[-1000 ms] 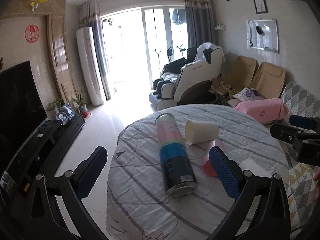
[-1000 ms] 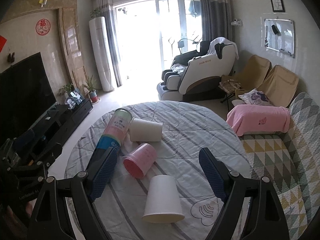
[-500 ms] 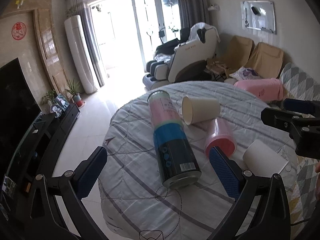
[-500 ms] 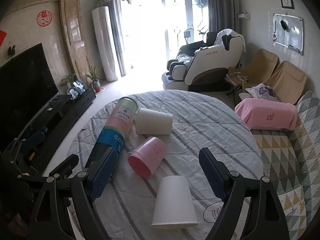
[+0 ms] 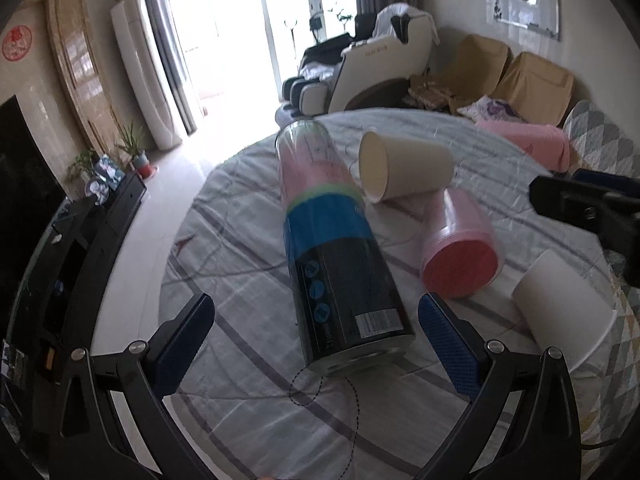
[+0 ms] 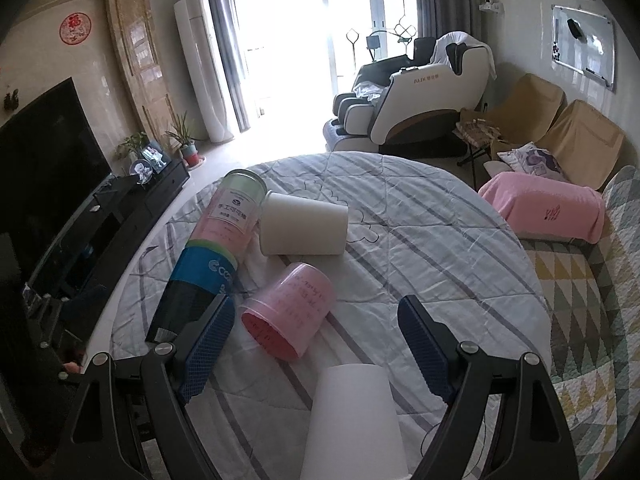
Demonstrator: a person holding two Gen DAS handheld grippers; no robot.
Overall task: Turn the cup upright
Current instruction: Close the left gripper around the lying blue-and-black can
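Both grippers are held w/ fingers spread, nothing pinched. The right gripper (image 6: 316,344) is lined up over the near white paper cup (image 6: 354,420), lying on its side on the quilted table cover (image 6: 420,216), w/ the pink plastic cup (image 6: 288,310) just beyond. The left gripper (image 5: 316,336) faces the tall cylindrical tube (image 5: 340,248).

Risks, as judged: thin paper wall could be crushed if squeezed hard; cup could be rolled away or the pink cup knocked if approach is off-centre.
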